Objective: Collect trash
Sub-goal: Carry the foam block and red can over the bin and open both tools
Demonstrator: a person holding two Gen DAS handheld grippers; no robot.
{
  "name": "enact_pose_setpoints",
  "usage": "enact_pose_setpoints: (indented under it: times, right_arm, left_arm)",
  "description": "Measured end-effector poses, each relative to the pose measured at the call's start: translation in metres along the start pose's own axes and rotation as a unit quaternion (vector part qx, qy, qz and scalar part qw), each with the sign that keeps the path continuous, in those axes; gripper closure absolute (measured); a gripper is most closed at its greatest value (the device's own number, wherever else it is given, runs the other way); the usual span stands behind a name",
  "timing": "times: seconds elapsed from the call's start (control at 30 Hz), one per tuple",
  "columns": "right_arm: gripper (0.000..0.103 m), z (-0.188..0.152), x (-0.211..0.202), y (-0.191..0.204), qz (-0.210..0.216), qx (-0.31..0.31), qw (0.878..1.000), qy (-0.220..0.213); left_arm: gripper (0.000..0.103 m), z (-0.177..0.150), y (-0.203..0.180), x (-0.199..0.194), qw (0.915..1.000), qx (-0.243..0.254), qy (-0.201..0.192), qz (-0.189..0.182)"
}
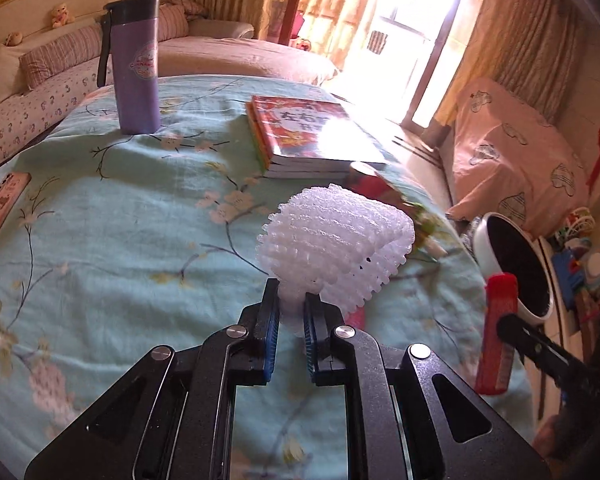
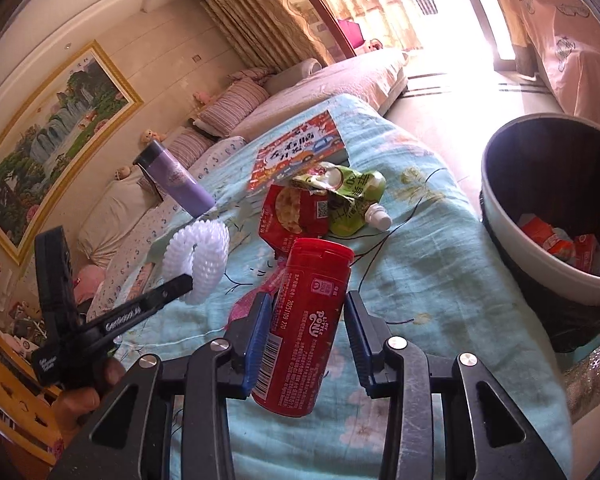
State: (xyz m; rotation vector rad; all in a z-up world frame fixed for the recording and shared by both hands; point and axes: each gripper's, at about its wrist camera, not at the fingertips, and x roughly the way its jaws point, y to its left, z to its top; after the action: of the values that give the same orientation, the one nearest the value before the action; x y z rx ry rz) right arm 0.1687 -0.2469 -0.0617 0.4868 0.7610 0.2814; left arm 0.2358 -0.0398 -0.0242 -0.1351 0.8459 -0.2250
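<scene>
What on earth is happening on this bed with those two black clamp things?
A person is clearing trash off the bed, one hand-held tool per hand. The left tool is pinching a white foam fruit net, lifted off the blue floral bedspread. The right tool holds a red plastic canister between its fingers. A red snack wrapper and green drink pouch still lie on the cover. The trash bin, already holding some packaging, stands beside the bed.

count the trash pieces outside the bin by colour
white: 1, foam net in left gripper jaws
red: 2, red tube in right gripper, red snack packet
green: 1, green pouch
pink: 1, pink wrapper
total: 5
</scene>
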Motion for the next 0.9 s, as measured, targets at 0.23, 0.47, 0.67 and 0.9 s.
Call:
enact_pose_setpoints:
  times: [0.23,0.47,0.67,0.9]
  right_arm:
    - [0.065,-0.008,-0.033,-0.02,-0.013,0.006,1.0,-0.019]
    - [0.065,-0.015,-0.056,-0.049,-0.029,0.024,0.999,-0.031]
    - [0.065,-0.015,-0.072,-0.069,-0.034,0.04,0.998,-0.045]
    - [0.066,-0.006,-0.085,-0.084,-0.039,0.048,0.996,-0.062]
  left_arm:
    - [0.093,-0.023,-0.046,-0.012,0.9987,0.039,0.007,-0.033]
    - [0.093,-0.035,-0.086,-0.006,0.9961,0.072,0.022,-0.047]
    - [0.093,-0.04,-0.115,0.001,0.993,0.102,0.031,-0.051]
    - [0.093,-0.04,-0.138,0.007,0.9903,0.121,0.035,-0.057]
